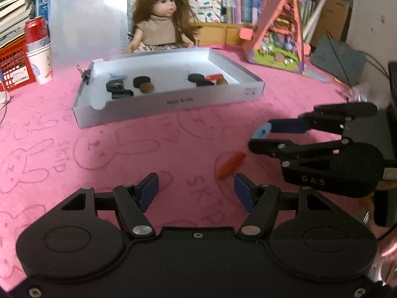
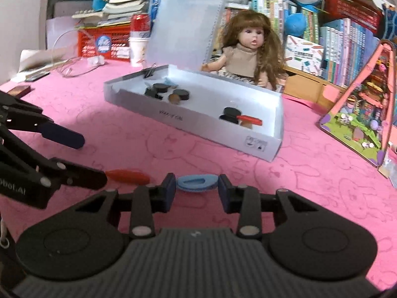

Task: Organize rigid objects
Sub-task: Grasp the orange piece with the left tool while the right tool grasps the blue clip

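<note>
A white shallow box [image 1: 173,101] [image 2: 198,124] lies on the pink mat and holds several black, brown and red small pieces [image 1: 142,84] [image 2: 178,95]. An orange-red piece [image 1: 230,165] [image 2: 129,176] lies on the mat in front of the box. My left gripper [image 1: 196,188] is open and empty, just left of and near that piece. My right gripper [image 2: 197,186] is shut on a light blue oval piece [image 2: 197,185] [image 1: 263,130] held just above the mat, to the right of the orange-red piece.
A doll [image 1: 158,17] [image 2: 248,49] sits behind the box. A pink triangular toy house [image 1: 278,29] [image 2: 359,114] stands at the right. A red can in paper cups [image 1: 38,49] and a red crate [image 2: 104,41] stand at the left. Books fill the back.
</note>
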A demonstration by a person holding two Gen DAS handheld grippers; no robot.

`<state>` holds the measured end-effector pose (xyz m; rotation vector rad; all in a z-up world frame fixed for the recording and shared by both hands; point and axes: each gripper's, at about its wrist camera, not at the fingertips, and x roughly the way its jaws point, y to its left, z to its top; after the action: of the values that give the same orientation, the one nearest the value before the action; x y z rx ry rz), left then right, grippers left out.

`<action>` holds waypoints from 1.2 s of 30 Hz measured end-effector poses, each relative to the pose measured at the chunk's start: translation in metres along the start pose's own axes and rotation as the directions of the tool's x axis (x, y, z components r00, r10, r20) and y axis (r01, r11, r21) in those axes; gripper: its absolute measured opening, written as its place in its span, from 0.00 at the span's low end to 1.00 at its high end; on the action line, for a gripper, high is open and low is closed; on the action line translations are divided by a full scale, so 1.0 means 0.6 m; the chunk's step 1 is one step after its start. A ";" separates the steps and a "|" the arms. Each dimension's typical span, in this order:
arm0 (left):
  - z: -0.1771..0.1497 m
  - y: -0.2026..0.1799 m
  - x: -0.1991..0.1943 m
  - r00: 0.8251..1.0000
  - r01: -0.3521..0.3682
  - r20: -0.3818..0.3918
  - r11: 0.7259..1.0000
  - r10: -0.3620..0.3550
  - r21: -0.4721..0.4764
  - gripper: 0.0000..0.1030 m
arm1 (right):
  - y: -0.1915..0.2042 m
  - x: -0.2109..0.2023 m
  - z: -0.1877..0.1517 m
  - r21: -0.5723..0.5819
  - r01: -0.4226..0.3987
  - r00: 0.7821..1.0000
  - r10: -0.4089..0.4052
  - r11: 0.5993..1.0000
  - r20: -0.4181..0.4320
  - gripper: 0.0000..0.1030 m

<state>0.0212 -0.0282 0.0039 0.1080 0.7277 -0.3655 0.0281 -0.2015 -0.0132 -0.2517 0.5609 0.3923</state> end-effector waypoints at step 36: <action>-0.009 -0.027 0.017 0.994 0.008 0.103 0.991 -0.022 0.130 0.59 | -0.024 -0.037 -0.020 0.118 0.026 1.000 -0.025 0.993 -0.009 0.42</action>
<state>0.0192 -0.0450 -0.0063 0.2048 0.6012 -0.4299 0.0116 -0.2247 -0.0086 -0.1466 0.5857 0.3322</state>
